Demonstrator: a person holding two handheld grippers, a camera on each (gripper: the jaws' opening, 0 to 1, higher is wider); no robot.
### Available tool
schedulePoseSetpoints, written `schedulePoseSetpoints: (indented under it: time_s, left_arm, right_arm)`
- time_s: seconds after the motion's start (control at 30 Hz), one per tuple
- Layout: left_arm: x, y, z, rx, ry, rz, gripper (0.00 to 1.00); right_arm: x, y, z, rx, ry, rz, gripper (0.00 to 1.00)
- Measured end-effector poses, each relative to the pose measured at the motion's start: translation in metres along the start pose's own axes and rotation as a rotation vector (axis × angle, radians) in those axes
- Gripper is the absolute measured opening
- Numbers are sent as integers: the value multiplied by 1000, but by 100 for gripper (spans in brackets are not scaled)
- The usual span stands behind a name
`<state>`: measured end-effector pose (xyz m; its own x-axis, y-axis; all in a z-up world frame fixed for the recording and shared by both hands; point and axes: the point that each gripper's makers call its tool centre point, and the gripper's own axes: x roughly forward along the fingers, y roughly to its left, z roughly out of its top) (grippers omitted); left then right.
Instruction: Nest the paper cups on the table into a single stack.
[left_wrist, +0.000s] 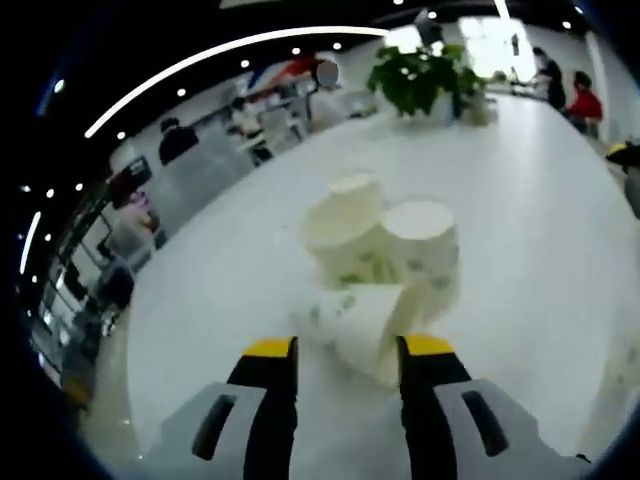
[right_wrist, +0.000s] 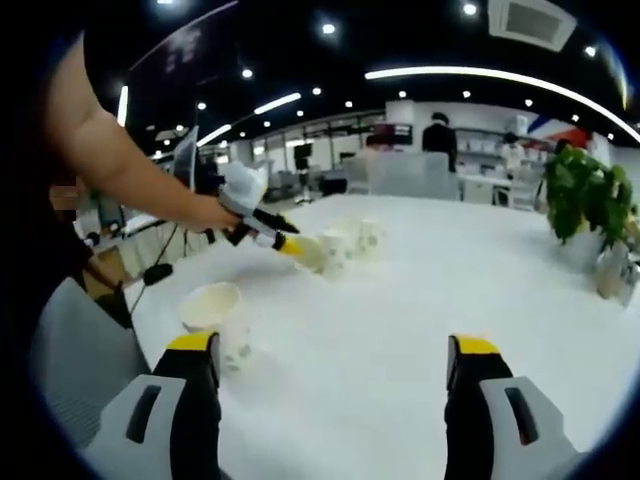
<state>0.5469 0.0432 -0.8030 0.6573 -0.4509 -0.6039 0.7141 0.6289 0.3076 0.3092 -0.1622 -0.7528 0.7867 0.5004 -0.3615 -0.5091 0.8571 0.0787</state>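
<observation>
Left tool (left_wrist: 347, 348) around one tipped cup (left_wrist: 365, 322); three upright cups (left_wrist: 385, 238) beyond

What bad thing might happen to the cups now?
1. The left gripper has a tipped cup between its jaws, pressed close to two upright cups. Pushing further might knock those over.
2. Paper is soft, so squeezing hard could crush the tipped cup.
3. The right gripper is open, and a lone cup stands just beside its jaw near the table edge; a careless swing could knock it off.
</observation>
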Motion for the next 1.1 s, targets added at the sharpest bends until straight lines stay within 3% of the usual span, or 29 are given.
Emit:
schedulePoseSetpoints:
  time_s: [0.03,0.13,0.3,0.47,0.93,1.1]
  left_arm:
    - [0,0,0,13,1,2,33]
    - [-2,1,1,42,4,4,14]
    - [-8,7,-2,60,17,29,8]
    - [-16,13,4,51,-7,47,2]
    - [-30,19,25,71,-30,17,1]
    - [-40,22,36,77,23,-46,0]
  right_arm:
    - [0,1,0,-4,1,2,92]
    - [0,3,-1,-14,5,6,92]
    - [0,3,-2,-15,6,10,91]
    - [-1,4,-2,-17,7,11,91]
    - [-4,4,-2,-20,5,10,90]
    - [-4,4,-1,-21,5,12,89]
